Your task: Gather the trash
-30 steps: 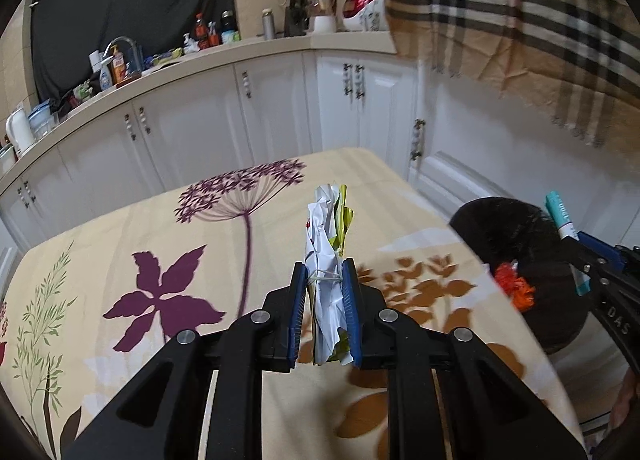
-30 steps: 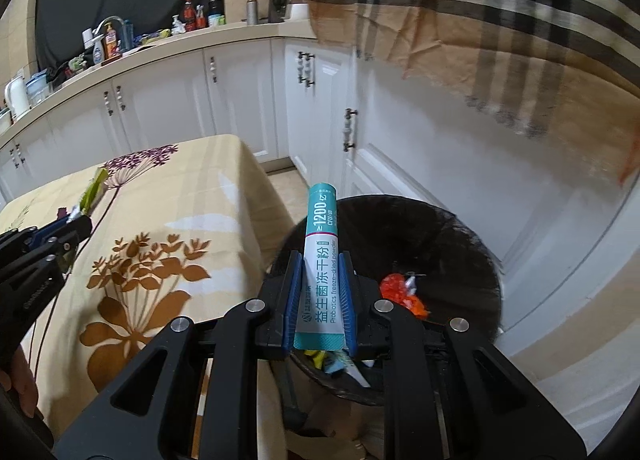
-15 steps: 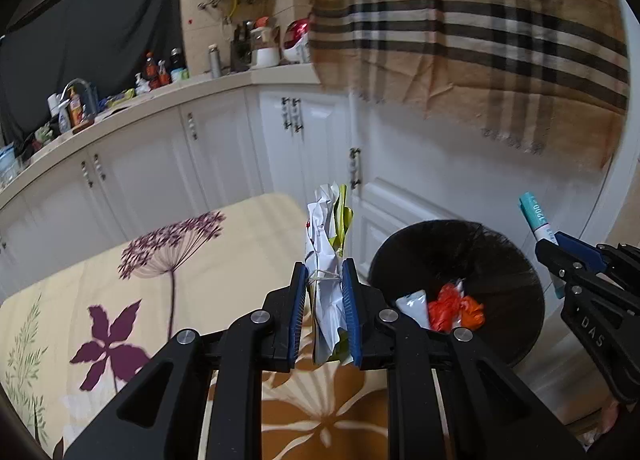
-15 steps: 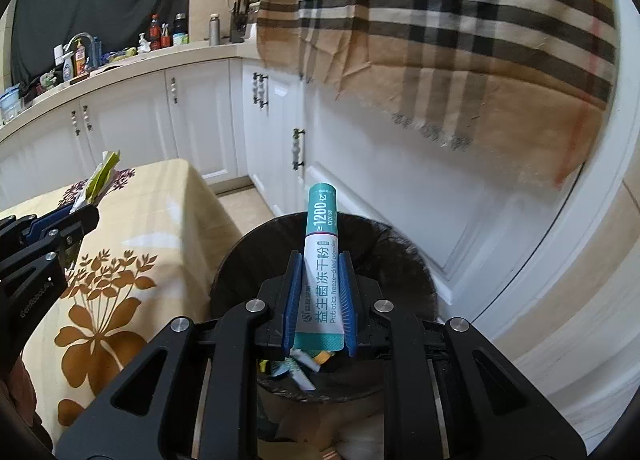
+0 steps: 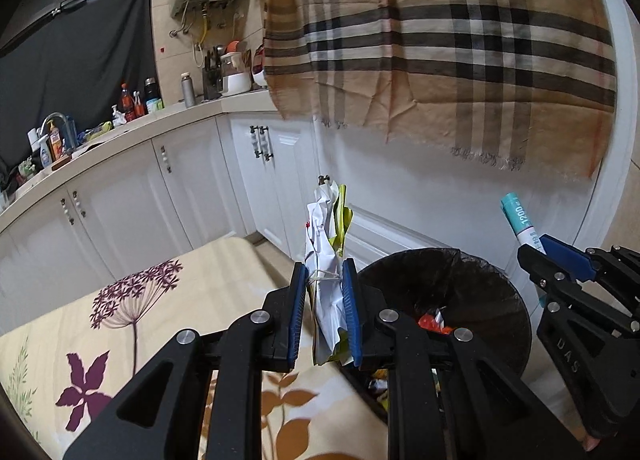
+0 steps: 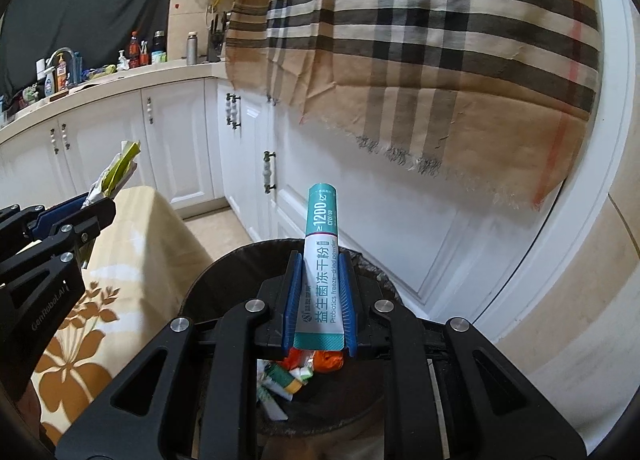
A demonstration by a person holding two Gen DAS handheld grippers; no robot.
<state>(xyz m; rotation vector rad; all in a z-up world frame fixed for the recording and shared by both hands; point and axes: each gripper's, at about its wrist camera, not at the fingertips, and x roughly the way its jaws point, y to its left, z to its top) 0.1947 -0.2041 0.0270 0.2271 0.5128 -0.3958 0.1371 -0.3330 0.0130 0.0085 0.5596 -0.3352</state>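
The left tool (image 5: 323,314) is clamped on a crumpled bundle of white paper and yellow-green wrapper (image 5: 326,260) tied with a thin band; the bundle stands upright between the blue pads, at the desk's edge and only at the near rim of the bin; the right tool (image 6: 319,298) is clamped on a slim teal-and-white powder sachet (image 6: 321,260), held upright directly above the round bin lined with a black plastic bag (image 6: 224,280); the bin stands on the floor just beside the desk covered in a cream floral cloth (image 5: 180,284) and already holds orange and white scraps. Risk: a release by the left tool from its present place would likely drop the bundle on the rim or the cloth, since it is not yet over the opening; the two tools stand near one another and could knock together over the bin; the loose liner edge may catch a falling piece. Legible writing: the sachet reads "1200", "CFU" and "Probiotics freeze-dried powder" beside Chinese characters; the left tool's body bears "GenRoboLAI" as best read; the right tool's body shows "DAS".
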